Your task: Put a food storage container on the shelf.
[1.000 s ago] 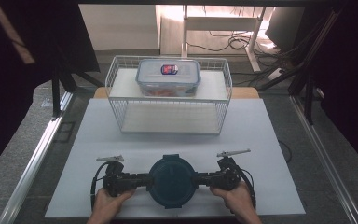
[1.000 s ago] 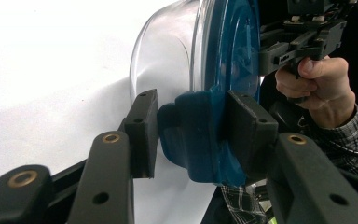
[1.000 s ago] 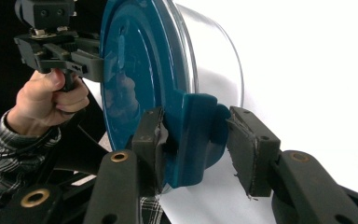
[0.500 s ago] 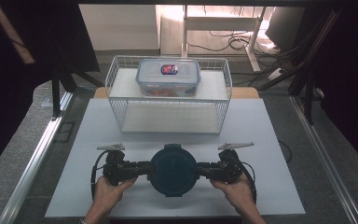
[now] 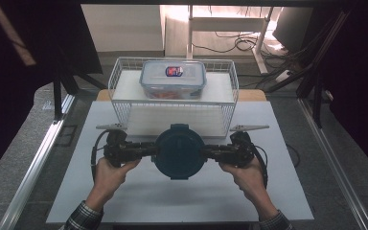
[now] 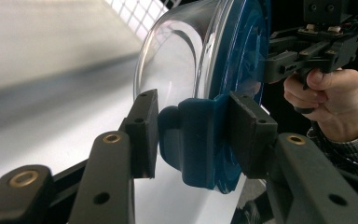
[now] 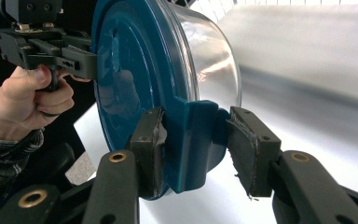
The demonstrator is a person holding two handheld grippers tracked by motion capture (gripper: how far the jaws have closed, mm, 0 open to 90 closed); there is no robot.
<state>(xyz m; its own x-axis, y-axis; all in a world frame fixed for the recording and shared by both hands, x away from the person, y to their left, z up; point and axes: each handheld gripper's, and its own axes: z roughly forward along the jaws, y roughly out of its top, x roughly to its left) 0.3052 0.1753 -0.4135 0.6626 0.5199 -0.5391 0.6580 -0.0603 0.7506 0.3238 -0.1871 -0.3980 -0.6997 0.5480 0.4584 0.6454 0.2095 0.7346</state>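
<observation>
Above the white surface (image 5: 139, 201), near the wire basket (image 5: 120, 79): round lidded container (image 5: 178, 152) clamped between left gripper (image 5: 146, 150) and right gripper (image 5: 210, 153), jaws part-open, pressed on blue side tabs. Clear bowl wall under blue lid visible from gripper views; from high view, lid top and box (image 5: 172, 79) in basket.

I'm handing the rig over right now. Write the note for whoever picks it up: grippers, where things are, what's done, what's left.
Left gripper: shut on the left clip tab of the round container.
Right gripper: shut on the right clip tab of the same container.
Round container: clear bowl with dark blue lid on, carried between both grippers above the white table, just in front of the wire basket.
Rectangular lidded box: sits in the back of the basket.
Done: container gripped on both sides and off the table.
Left, probably: carry it forward and set it in the free front part of the basket, then release both tabs.
</observation>
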